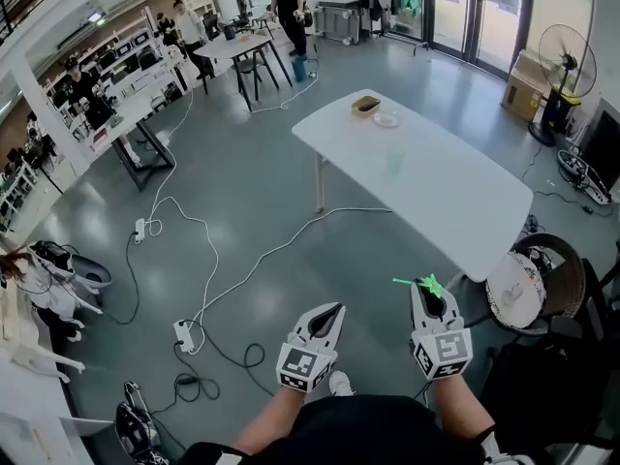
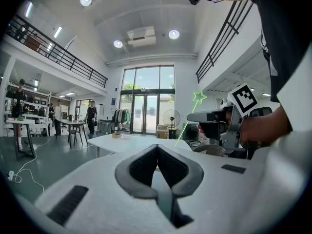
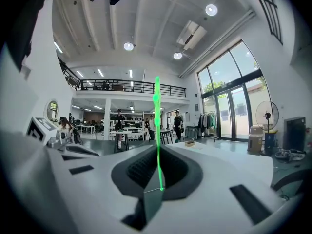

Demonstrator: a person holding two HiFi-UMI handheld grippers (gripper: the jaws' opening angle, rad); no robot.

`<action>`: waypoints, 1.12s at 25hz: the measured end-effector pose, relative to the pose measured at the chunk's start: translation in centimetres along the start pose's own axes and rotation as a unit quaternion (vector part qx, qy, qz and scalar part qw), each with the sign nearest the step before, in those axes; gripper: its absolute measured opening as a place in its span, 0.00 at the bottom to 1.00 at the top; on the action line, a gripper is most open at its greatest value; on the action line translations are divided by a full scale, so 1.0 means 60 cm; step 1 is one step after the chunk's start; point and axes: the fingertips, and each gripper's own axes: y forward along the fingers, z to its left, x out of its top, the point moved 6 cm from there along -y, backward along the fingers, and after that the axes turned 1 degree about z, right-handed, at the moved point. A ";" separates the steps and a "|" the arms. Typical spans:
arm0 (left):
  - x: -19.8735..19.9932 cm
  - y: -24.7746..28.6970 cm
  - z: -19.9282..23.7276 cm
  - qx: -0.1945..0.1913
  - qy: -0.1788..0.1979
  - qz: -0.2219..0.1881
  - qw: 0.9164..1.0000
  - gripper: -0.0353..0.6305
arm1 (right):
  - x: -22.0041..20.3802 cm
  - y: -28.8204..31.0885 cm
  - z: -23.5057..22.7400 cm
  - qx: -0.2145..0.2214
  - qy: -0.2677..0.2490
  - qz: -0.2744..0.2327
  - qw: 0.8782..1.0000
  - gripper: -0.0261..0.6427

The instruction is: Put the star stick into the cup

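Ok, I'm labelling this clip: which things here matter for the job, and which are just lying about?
For the job:
star stick, held in the right gripper
cup
table under it

Lying about:
bowl
plate
fan
cables on the floor

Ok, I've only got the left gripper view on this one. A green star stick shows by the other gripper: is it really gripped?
Observer: Yes. The right gripper view shows the right gripper with its jaws shut on the star stick, which stands up between them.
Operator: Where's the cup?
Observer: The head view shows a pale green cup standing on the white table, well ahead of both grippers.
Operator: Not over the table yet?
Observer: No. In the head view the left gripper and the right one hang over the floor.
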 end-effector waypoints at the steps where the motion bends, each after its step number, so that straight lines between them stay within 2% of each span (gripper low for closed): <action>1: 0.001 0.000 0.010 -0.002 0.001 0.000 1.000 0.07 | 0.002 0.007 0.005 -0.003 0.000 -0.001 1.000 0.07; 9: 0.000 0.003 0.071 -0.016 0.013 0.002 1.000 0.07 | 0.005 0.050 0.033 -0.011 -0.002 -0.008 1.000 0.07; 16: -0.006 0.036 0.120 -0.012 -0.004 0.008 1.000 0.07 | 0.005 0.114 0.027 -0.003 0.000 -0.001 1.000 0.07; 20: -0.001 0.092 0.142 -0.015 -0.006 0.008 1.000 0.07 | 0.007 0.165 -0.009 -0.001 -0.002 -0.001 1.000 0.07; 28: 0.043 0.220 0.207 -0.019 0.016 0.012 1.000 0.07 | 0.014 0.279 -0.094 0.002 -0.001 -0.002 1.000 0.07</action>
